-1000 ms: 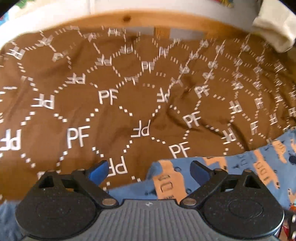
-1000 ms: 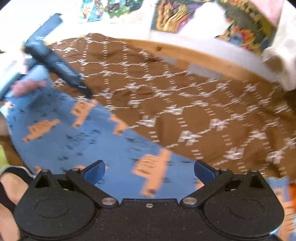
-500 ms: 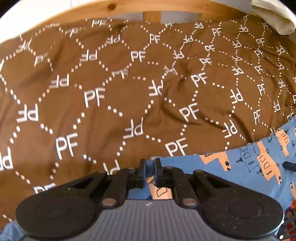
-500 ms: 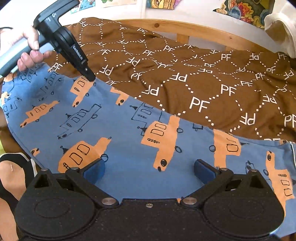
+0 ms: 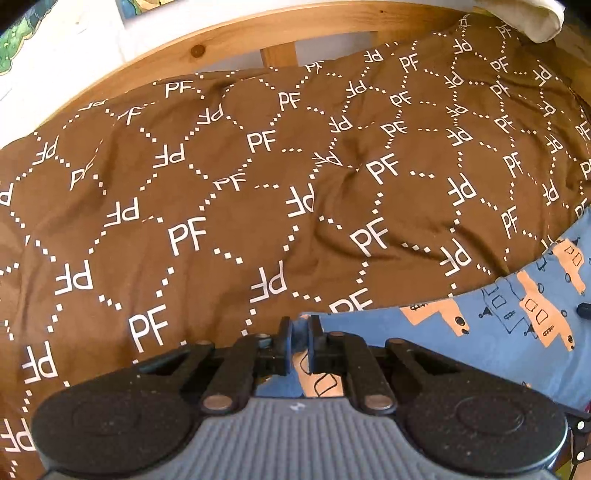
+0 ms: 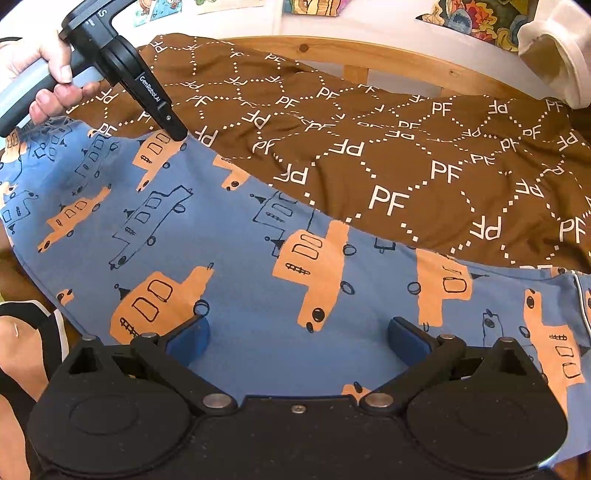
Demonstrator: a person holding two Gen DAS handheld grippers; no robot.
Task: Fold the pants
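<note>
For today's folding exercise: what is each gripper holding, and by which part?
The left gripper is shut on the far edge of the blue pants, where they meet the brown blanket. The right gripper is open above the pants, holding nothing.

We see our left gripper point(image 5: 299, 341) pinching a blue edge of the pants point(image 5: 491, 332) at six o'clock; brown PF-patterned duvet point(image 5: 236, 192) fills the centre, wooden bed frame point(image 5: 236, 33) at twelve.
</note>
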